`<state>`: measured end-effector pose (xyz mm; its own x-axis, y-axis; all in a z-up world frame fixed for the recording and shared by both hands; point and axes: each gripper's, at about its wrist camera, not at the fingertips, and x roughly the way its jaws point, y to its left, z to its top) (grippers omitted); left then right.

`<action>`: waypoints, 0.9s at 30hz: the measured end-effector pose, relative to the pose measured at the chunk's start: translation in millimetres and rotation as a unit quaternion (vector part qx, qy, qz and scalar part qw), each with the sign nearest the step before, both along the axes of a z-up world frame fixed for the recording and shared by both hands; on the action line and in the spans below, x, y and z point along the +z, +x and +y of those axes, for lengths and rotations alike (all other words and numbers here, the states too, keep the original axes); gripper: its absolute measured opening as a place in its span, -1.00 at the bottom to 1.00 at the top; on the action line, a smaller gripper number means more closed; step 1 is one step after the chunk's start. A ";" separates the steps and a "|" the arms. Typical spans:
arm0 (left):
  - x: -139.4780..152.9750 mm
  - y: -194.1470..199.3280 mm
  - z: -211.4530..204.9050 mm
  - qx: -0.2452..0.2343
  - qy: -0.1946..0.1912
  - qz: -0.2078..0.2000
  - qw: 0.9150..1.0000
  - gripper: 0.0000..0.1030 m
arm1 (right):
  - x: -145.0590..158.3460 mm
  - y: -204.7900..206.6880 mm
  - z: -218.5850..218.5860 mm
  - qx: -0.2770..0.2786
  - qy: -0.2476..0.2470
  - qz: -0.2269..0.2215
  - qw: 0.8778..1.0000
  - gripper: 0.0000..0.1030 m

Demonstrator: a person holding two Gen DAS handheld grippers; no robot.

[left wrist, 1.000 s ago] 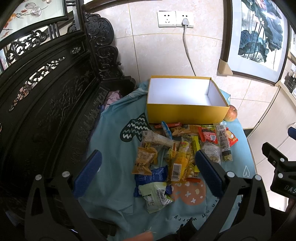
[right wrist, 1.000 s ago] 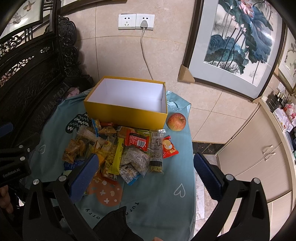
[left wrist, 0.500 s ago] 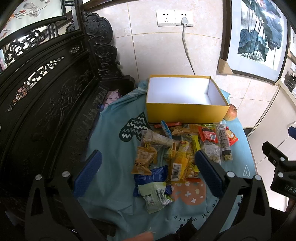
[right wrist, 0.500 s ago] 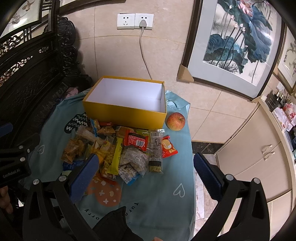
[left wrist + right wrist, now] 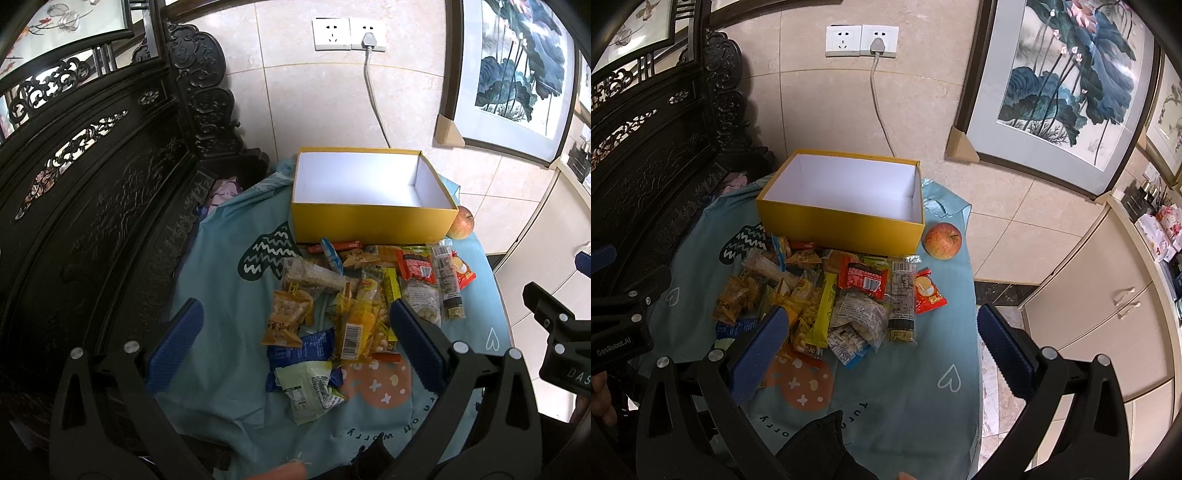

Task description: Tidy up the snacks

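A yellow box (image 5: pixel 373 221) (image 5: pixel 842 225) with a white, bare inside stands at the far side of a small table with a teal cloth (image 5: pixel 221 295) (image 5: pixel 905 387). In front of it lies a heap of several snack packets (image 5: pixel 354 295) (image 5: pixel 827 295), among them a red packet (image 5: pixel 862 280), a blue wrapper (image 5: pixel 299 350) and a pale green pouch (image 5: pixel 310 387). My left gripper (image 5: pixel 295 343) hovers open above the near part of the heap. My right gripper (image 5: pixel 882 343) hangs open over the heap's right side. Neither holds anything.
An apple (image 5: pixel 942 240) (image 5: pixel 461 224) rests at the box's right corner. Dark carved wooden furniture (image 5: pixel 92 203) walls the left side. A tiled wall with sockets and a cable (image 5: pixel 879 92) is behind; framed paintings (image 5: pixel 1067 74) and cabinets (image 5: pixel 1108 295) stand to the right.
Both grippers have drifted slightly; the scene shifts a little in each view. Jaws stay open and no snack has moved.
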<state>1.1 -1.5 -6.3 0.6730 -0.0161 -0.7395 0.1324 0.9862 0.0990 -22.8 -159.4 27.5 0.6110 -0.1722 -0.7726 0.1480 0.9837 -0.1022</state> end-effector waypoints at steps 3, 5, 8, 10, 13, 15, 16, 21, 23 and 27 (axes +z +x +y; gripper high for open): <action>-3.4 1.2 2.0 0.002 -0.001 0.005 1.000 0.96 | -3.9 1.0 1.1 0.000 0.001 0.004 1.000 0.97; -9.3 6.9 6.3 0.007 -0.003 0.014 1.000 0.96 | -10.5 4.0 -1.0 0.000 0.006 0.013 1.000 0.97; -33.9 22.4 20.6 0.032 0.002 0.033 0.999 0.96 | -34.7 11.2 -9.8 -0.007 0.027 0.042 0.999 0.97; -52.6 29.4 29.6 0.045 0.008 0.046 0.998 0.96 | -55.6 13.9 -16.1 -0.009 0.042 0.065 0.997 0.97; -92.6 38.1 47.0 0.064 0.017 0.085 0.994 0.96 | -98.6 15.3 -24.4 -0.009 0.078 0.110 0.991 0.97; -119.5 38.6 54.2 0.061 0.016 0.106 0.992 0.96 | -127.7 14.7 -26.7 -0.007 0.097 0.136 0.986 0.97; -129.4 37.4 55.5 0.055 0.021 0.112 0.992 0.96 | -135.5 14.8 -26.7 -0.004 0.102 0.144 0.984 0.97; -175.4 26.9 48.8 -0.008 0.040 0.137 0.990 0.96 | -167.9 13.7 -19.9 0.014 0.101 0.162 0.982 0.97; -189.1 22.6 43.7 -0.022 0.035 0.152 0.987 0.96 | -173.5 12.9 -19.3 0.017 0.102 0.168 0.980 0.92; -210.2 20.1 30.3 -0.042 0.035 0.169 0.984 0.96 | -174.2 15.8 -18.6 0.018 0.095 0.172 0.980 0.92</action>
